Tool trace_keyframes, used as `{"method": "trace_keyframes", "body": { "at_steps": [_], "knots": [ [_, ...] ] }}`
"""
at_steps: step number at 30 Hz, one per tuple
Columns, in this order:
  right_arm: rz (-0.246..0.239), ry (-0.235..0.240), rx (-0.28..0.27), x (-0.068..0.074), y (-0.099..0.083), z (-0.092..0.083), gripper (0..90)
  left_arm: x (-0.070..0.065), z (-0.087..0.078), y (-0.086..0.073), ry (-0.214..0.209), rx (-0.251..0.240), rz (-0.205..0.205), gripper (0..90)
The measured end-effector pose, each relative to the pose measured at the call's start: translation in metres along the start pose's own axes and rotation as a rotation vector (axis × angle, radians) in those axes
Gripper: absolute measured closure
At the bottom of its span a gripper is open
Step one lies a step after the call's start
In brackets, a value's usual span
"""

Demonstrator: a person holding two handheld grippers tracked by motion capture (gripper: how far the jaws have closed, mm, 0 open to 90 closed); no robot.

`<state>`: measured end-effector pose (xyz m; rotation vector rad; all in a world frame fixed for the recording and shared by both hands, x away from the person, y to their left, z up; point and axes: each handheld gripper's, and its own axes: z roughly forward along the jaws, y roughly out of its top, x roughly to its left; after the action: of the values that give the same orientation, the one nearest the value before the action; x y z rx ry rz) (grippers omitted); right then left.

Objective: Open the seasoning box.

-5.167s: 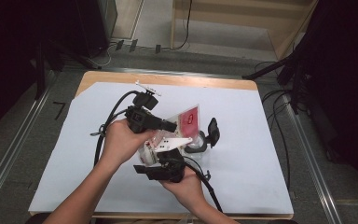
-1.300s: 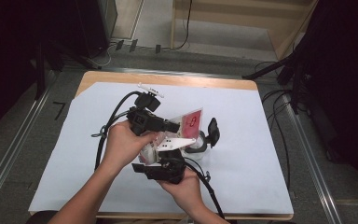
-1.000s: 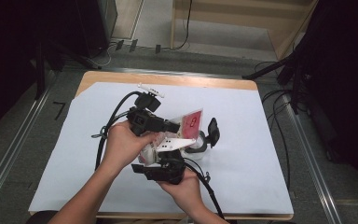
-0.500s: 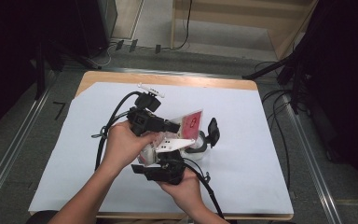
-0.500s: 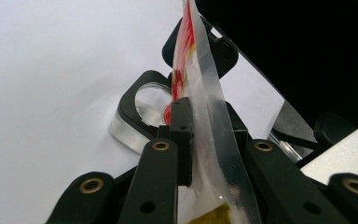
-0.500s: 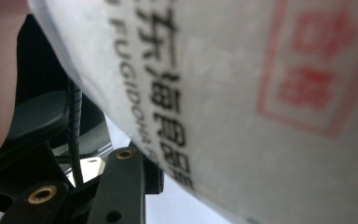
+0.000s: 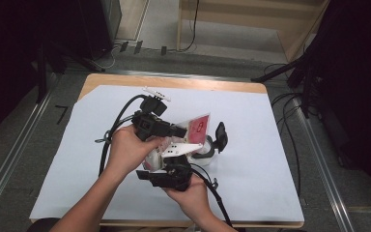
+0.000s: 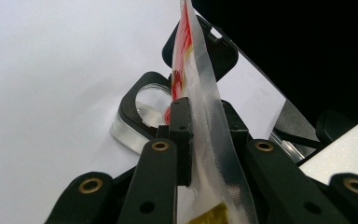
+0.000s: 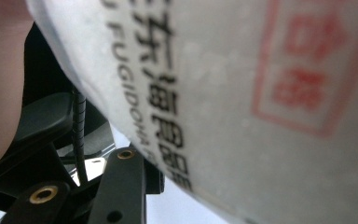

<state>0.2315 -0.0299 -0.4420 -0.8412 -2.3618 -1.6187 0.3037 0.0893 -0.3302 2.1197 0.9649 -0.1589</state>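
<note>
Packet (image 8: 200, 93) pinched in left tool (image 8: 203, 140), edge-on.

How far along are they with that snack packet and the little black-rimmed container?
Done: the packet is off the table, pinched edge-on in the left gripper. In hand: the right gripper is at its lower part, the printed face right up against its camera; whether it pinches there is unclear. Left, probably: opening it and emptying it into the container, which looks empty with its lid up.

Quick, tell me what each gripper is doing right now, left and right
Left gripper: closed on the plastic packet.
Right gripper: close against the same packet; grip cannot be told.
</note>
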Motion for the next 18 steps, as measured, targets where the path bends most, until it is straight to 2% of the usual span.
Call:
{"method": "trace_keyframes", "body": {
  "at_steps": [10, 18],
  "knots": [
    [-0.001, 0.002, 0.002, 0.0001, 0.0003, 0.0000, 62.1, -0.0004, 0.0006, -0.0003, 0.004, -0.007, 0.013, 79.6],
    [-0.010, 0.003, 0.001, 0.0007, 0.0000, 0.0000, 61.3, -0.0002, 0.0007, -0.0006, -0.007, -0.009, -0.007, 80.2]
  ]
}}
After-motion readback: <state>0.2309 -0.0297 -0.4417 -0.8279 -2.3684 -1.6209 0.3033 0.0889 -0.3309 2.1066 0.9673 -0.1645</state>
